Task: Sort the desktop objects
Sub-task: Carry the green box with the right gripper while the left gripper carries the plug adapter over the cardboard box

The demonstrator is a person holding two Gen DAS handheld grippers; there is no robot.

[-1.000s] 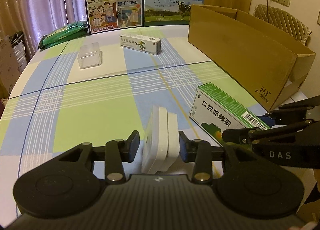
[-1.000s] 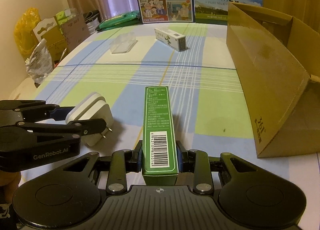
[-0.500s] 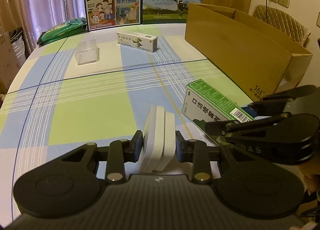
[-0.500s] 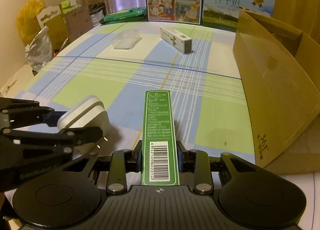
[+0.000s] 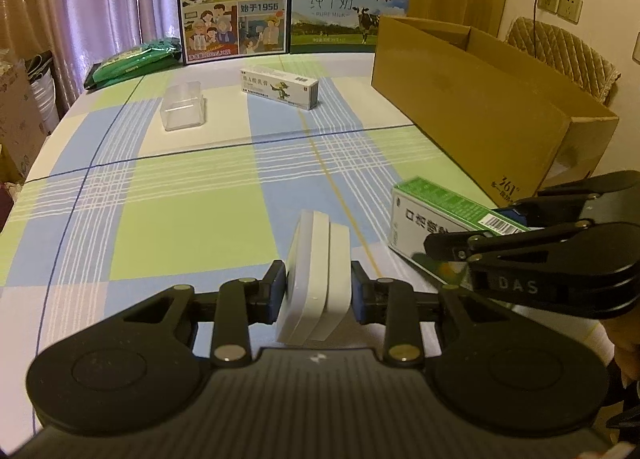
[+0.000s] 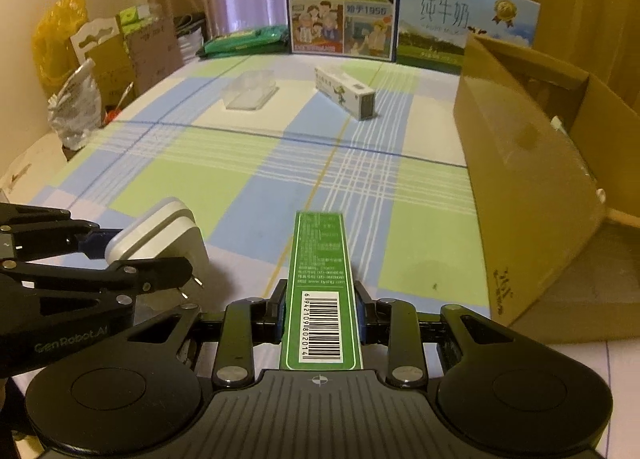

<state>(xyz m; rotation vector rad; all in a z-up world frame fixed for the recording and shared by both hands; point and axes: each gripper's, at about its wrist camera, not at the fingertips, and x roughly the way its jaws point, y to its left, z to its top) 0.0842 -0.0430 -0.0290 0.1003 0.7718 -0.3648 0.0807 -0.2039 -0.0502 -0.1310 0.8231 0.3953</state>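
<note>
Cardboard box (image 6: 532,179) is the biggest thing here and, by my reading, the place both held items are bound for; it stands open-topped on the worktop (image 5: 192,195), ahead and to the right of both sets of jaws. Its near wall rises well above the level at which the things are carried, so the step in hand is likely a lift and carry over that wall. Raise each item clear of the rim before swinging right, and do not drag it along the cardboard.

The green carton (image 6: 320,283) comes next in size. The right gripper (image 6: 320,319) is clamped on its barcode end, so most of its length sticks out forward past the jaws. That overhang will lead into the box first; keep it level, or nose slightly up, so the far end does not catch the wall.

The white charger (image 5: 318,279) is gripped flat-side to flat-side in the left gripper (image 5: 318,293), standing on edge between the pads, with its two prongs pointing toward the right gripper. The two tools sit close together, so send the right one first and let the left follow.

Far ahead of the jaws lie a clear plastic case (image 5: 182,107) and a small white ointment box (image 5: 280,88), apart from each other, not yet sorted.
</note>
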